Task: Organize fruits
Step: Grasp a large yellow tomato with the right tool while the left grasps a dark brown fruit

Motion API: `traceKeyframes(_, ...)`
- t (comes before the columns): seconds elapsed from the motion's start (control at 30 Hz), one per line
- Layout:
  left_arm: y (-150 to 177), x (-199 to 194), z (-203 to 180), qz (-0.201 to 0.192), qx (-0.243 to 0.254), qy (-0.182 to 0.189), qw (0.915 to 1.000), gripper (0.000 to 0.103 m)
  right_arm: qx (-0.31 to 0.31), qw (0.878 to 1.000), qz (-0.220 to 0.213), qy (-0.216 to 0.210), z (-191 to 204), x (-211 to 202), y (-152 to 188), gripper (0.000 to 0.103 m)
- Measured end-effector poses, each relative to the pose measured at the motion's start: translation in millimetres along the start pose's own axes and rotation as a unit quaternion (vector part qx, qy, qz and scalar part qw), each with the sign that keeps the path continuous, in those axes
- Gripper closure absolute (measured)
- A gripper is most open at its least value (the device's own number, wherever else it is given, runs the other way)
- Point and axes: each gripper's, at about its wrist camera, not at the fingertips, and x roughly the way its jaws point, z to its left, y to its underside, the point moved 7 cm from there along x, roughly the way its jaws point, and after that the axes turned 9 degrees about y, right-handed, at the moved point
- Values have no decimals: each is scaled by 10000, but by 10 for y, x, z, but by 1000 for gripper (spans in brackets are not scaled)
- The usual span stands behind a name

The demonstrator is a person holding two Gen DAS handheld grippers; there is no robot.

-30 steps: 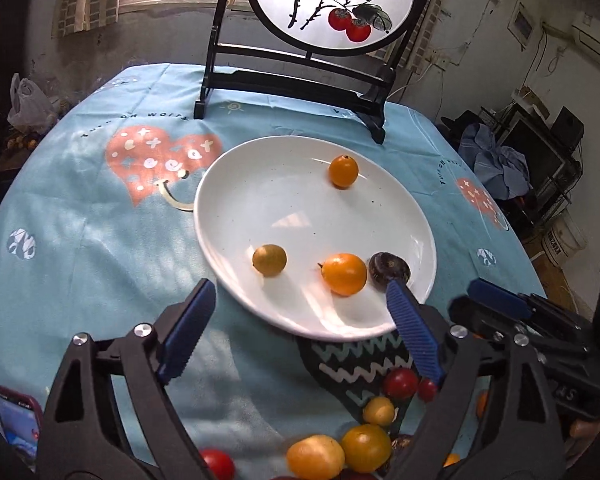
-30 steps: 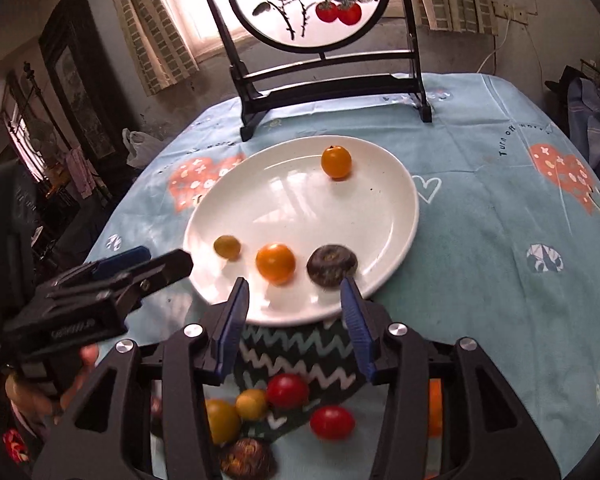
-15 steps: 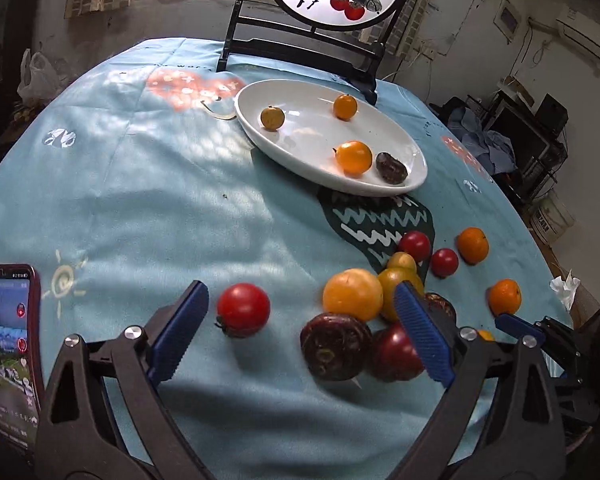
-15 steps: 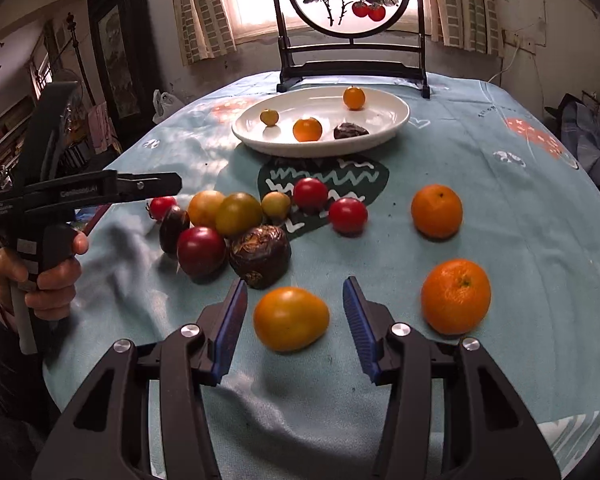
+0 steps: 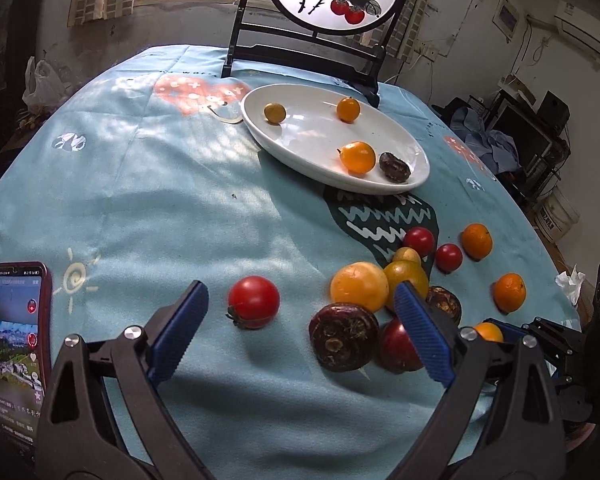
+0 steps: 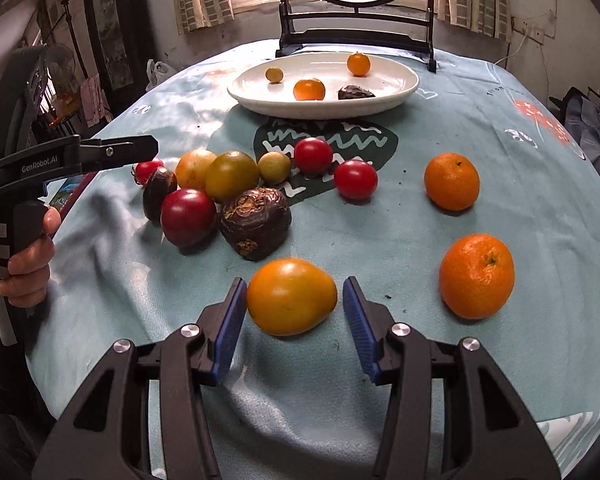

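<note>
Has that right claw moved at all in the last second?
Yes. The right claw pulled back from the white oval plate, now bracketing an orange-yellow tomato.

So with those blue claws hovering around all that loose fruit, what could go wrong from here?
The right gripper stands open around the orange tomato, one pad almost touching; a lopsided squeeze could roll the round fruit away.

The left gripper is open wide near the red tomato and the dark brown fruit; closing could nudge the tight cluster.

The phone lies at the table's edge, where it might be knocked.
</note>
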Motion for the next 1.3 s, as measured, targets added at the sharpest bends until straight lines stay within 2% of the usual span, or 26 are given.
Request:
traceKeyframes(0.1,-3,-2,16,-7,-29,-9,10000,7,-2,10000,-55,-60,13,-12,8,60)
traceKeyframes(0.2,13,12,17,42,-11,7,10000,7,85,9999,-115,-59,-16,-28,-4,60)
traceKeyframes(0.33,77,-47,-132,22,487,284,9984,8,388,9989,-208,-146,-116,-58,-29,60)
traceKeyframes(0.43,191,-77,-271,113,997,432,9940,19,467,9987,-144,-117,-141,-41,-30,60)
traceKeyframes(0.5,230,-98,-299,188,976,801,9918,30,470,9987,-138,-128,-138,-42,-32,60)
traceKeyframes(0.53,231,-99,-284,206,929,847,9918,30,463,9988,-139,-119,-136,-44,-30,60)
traceKeyframes(0.7,292,56,-183,661,766,871,9911,43,443,9989,-99,-104,-140,-36,-23,60)
traceKeyframes(1.03,286,300,-195,1152,1229,643,9836,45,416,9990,-131,-138,-127,-40,-26,60)
traceKeyframes(1.3,287,368,-283,1223,1503,578,9794,52,472,9985,-153,-230,-137,-43,-31,60)
